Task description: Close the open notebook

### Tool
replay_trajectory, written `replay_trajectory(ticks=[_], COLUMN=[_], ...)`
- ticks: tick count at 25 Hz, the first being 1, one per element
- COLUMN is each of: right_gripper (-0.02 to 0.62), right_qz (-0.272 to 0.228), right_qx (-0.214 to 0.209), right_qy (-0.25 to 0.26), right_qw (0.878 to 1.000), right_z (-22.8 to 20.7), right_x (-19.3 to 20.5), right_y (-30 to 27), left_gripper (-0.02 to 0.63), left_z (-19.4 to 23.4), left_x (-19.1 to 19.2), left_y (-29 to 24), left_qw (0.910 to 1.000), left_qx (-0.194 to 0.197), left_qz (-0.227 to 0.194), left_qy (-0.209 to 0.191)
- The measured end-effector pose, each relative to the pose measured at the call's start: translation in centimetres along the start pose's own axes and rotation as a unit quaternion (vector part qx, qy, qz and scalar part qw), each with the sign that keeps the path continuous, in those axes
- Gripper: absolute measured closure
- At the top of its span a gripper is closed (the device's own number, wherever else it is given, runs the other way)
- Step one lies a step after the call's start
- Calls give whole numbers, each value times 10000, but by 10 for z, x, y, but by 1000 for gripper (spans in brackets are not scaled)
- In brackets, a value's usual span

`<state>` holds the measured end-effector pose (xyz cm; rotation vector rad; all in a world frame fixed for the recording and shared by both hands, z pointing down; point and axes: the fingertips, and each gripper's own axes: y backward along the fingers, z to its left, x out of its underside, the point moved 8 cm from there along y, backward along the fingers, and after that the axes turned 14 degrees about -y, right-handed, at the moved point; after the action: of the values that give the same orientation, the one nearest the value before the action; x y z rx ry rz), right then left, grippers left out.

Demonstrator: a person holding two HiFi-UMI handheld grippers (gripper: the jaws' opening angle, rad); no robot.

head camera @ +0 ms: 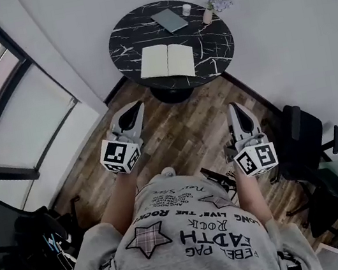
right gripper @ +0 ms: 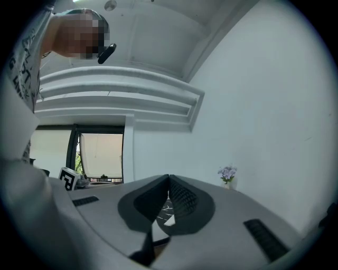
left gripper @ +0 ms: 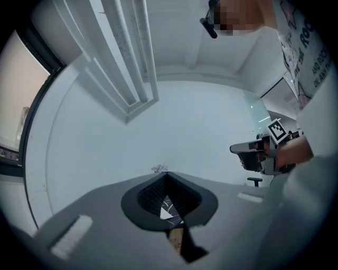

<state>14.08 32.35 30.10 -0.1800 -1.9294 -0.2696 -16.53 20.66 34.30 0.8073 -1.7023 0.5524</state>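
Head view: the open notebook (head camera: 167,61) lies flat on the round black table (head camera: 125,45) at upper centre, well apart from my left gripper (head camera: 134,108) and right gripper (head camera: 235,108) at mid-frame. Left gripper view: my jaws meet at lower centre, holding nothing. Right gripper view: jaws likewise together, empty.

Person in a grey printed T-shirt (head camera: 196,252)
Black lettering, plaid star patch (head camera: 147,239); left gripper (head camera: 139,104) and right gripper (head camera: 234,106) pale grey, dark ribbed pads (right gripper: 183,200), white cubes (head camera: 121,155) with black square markers.
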Motion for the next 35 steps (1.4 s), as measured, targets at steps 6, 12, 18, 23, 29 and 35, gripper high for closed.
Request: replay_trajectory(ticks=[6,12,18,23,29,35], right_gripper=[583,583,583,583,583,583], right_qz=[-4,45,115,168,225,270], right_qx=[20,-29,-23,-112,-344,-472], right_qy=[63,91,81,32,24,1], right_qw=[10000,9999,9999,9998,9992,9985], right_z=[-7,-8,-13,-32,-62,-99], right_x=[2,0,1,4,-1,-13], right_y=[-48,-75,-94,-123,-170,-224], left_gripper=[600,600,600,600,600,600], left_z=[36,61,67,75,95,121], left_x=[8,0,4,24,39,48], left_y=[-29,-57,-71,-82,-113,-161], left_qw=[10000,9995,9997,10000,9997,9990], left_qx=[61,208,188,72,-204,-382], left_qz=[-74,-161,-145,22,146,230], left_qy=[26,-159,-110,23,83,31])
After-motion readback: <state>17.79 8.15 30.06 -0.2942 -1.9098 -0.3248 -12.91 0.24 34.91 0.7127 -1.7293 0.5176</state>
